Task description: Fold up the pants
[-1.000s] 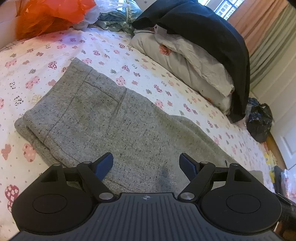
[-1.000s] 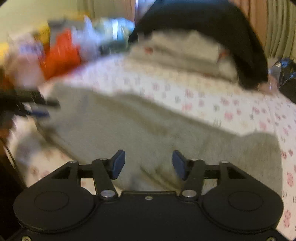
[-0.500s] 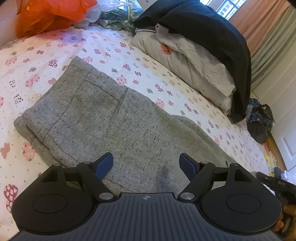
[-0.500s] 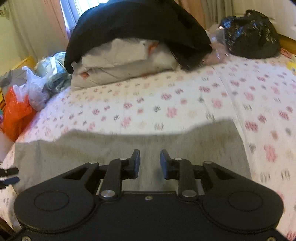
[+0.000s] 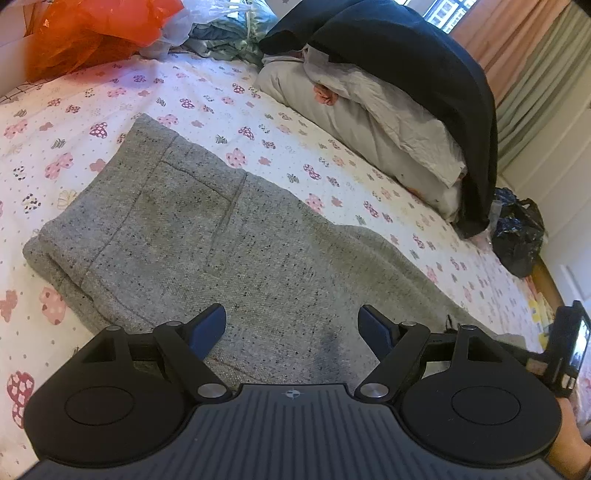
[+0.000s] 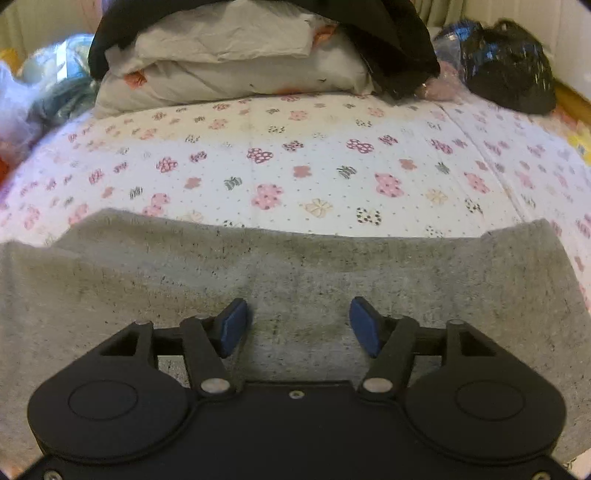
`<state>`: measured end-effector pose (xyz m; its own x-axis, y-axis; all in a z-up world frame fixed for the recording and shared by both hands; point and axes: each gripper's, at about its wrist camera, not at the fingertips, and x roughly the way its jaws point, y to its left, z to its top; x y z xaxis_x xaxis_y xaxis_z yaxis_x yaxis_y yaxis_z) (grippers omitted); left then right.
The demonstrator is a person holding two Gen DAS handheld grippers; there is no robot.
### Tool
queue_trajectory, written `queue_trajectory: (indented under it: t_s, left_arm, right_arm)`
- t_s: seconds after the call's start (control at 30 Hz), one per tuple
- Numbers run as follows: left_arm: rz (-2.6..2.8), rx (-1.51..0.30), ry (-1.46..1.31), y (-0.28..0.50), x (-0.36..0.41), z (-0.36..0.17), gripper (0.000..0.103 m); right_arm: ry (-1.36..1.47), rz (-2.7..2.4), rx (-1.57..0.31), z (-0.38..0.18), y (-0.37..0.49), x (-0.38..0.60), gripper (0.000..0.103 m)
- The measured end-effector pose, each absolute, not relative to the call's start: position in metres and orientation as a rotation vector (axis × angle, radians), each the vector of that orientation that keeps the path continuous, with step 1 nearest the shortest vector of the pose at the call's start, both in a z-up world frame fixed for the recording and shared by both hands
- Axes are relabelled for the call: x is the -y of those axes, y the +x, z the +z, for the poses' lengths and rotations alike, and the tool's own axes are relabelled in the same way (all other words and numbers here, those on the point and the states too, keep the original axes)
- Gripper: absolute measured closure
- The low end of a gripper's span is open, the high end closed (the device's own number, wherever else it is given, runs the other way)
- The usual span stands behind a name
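Note:
Grey speckled pants (image 5: 221, 236) lie flat on the bed, waistband to the left and legs running right. My left gripper (image 5: 291, 326) is open and empty, hovering over the near edge of the seat part. In the right wrist view the pants' leg part (image 6: 295, 273) spreads across the frame, with its hem end at the right (image 6: 535, 251). My right gripper (image 6: 295, 325) is open and empty just above the leg cloth. The right gripper's body also shows at the right edge of the left wrist view (image 5: 565, 347).
The bed sheet (image 5: 92, 118) is white with pink flower prints. Pillows (image 5: 388, 122) under a black garment (image 5: 424, 59) lie at the far side. An orange plastic bag (image 5: 92, 29) and other bags sit far left. A black bag (image 5: 517, 236) sits far right.
My right gripper swung right along the leg, narrowed its jaws half a second ago, and has opened them wide again, closer to the cloth. The left gripper barely moved.

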<state>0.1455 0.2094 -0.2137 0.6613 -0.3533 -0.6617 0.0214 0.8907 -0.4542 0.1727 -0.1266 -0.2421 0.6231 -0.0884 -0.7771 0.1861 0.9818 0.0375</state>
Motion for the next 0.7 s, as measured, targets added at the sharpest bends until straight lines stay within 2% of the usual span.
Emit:
queue_trajectory:
  t_s: [0.03,0.1,0.37,0.43,0.47,0.5,0.57,0.6,0.67,0.7]
  left_arm:
    - [-0.221,-0.827,-0.434,0.146,-0.209,-0.214,0.025]
    - [-0.225,-0.825,-0.433,0.146,-0.209,-0.214,0.025]
    - [-0.237,-0.817,-0.437,0.145,-0.207,-0.213,0.025]
    - [-0.237,-0.818,-0.434,0.145,-0.206,-0.214,0.025]
    - [-0.236,-0.819,-0.431,0.145,-0.206,-0.214,0.025]
    - [-0.235,-0.82,-0.428,0.145,-0.206,-0.213,0.025]
    - [-0.233,-0.82,-0.428,0.144,-0.207,-0.214,0.025]
    - [-0.232,-0.819,-0.43,0.144,-0.208,-0.214,0.025]
    - [-0.23,-0.818,-0.439,0.145,-0.21,-0.214,0.025]
    - [-0.23,-0.818,-0.446,0.145,-0.211,-0.214,0.025]
  right_arm:
    - [0.08,-0.158,-0.882,-0.243,0.172,0.121,0.051]
    - [0.05,-0.167,-0.866,-0.24,0.169,0.119,0.083]
    - [0.03,-0.025,-0.715,-0.214,0.138,0.113,0.085]
    - [0.009,0.022,-0.753,-0.222,0.143,0.104,0.079]
    - [0.017,0.037,-0.791,-0.228,0.147,0.103,0.071]
    - [0.019,0.037,-0.816,-0.232,0.15,0.103,0.053]
    - [0.032,0.047,-0.794,-0.23,0.148,0.107,0.036]
    - [0.055,0.049,-0.759,-0.224,0.142,0.111,0.032]
    - [0.127,0.058,-0.702,-0.213,0.129,0.125,0.033]
    - [0.169,0.066,-0.674,-0.209,0.123,0.134,0.036]
